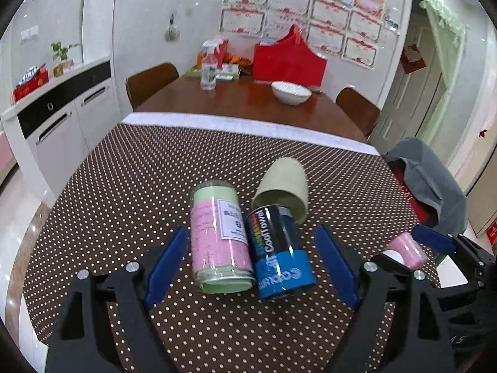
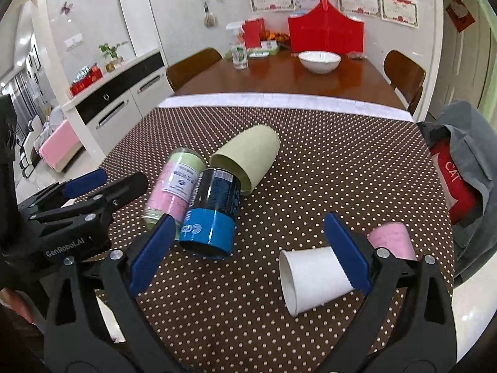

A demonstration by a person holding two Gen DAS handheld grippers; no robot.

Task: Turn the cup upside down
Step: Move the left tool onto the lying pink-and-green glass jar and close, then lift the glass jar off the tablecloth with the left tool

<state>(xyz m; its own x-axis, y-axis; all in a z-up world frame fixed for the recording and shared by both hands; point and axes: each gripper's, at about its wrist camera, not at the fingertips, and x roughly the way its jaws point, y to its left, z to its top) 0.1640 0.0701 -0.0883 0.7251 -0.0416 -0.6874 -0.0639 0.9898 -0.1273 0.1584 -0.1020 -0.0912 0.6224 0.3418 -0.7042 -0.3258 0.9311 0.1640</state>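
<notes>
A white paper cup lies on its side on the dotted tablecloth, mouth toward the lower left. A pink cup lies just behind it; it also shows in the left wrist view. A pale green cup lies on its side further back, also in the left wrist view. My right gripper is open above the cloth, its right finger beside the white cup. My left gripper is open, its jaws on either side of two lying canisters.
A pink and green canister and a blue and black canister lie side by side. A grey cloth over a red box sits at the table's right edge. A white bowl, spray bottle and red bag stand far back.
</notes>
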